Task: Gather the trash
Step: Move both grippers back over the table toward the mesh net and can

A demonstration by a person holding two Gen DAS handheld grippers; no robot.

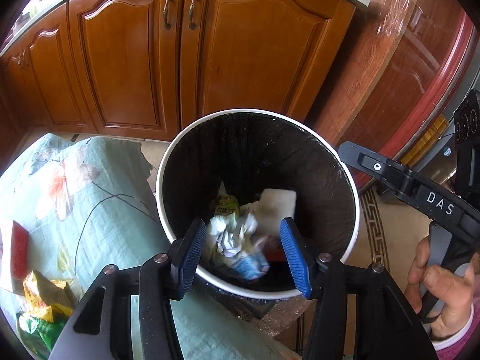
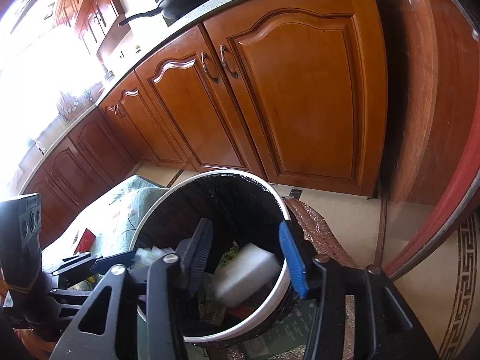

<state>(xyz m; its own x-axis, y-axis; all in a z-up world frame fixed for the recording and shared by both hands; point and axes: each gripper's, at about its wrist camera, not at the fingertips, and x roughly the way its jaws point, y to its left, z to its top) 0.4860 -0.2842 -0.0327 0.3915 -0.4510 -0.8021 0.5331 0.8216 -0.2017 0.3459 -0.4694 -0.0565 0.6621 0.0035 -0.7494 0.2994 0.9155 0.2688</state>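
Observation:
A white-rimmed bin [image 1: 162,180] with a black liner stands by the cabinets; it also shows in the right wrist view [image 2: 258,324]. My left gripper [image 1: 244,255] is open over the bin mouth. A blurred crumpled white-and-blue wrapper [image 1: 237,246] lies between its fingers, apart from both pads, inside the bin. A white foam block [image 1: 277,202] and a green packet [image 1: 226,204] lie deeper in. My right gripper [image 2: 246,258] is open over the bin, with the blurred foam block [image 2: 249,273] below it. The right gripper also shows in the left wrist view [image 1: 342,147].
A floral green cloth [image 1: 75,198] covers a surface left of the bin. On it lie a red box [image 1: 18,255] and yellow-green wrappers [image 1: 42,309]. Wooden cabinet doors [image 1: 240,60] stand behind. A round red-edged table [image 2: 444,210] is on the right.

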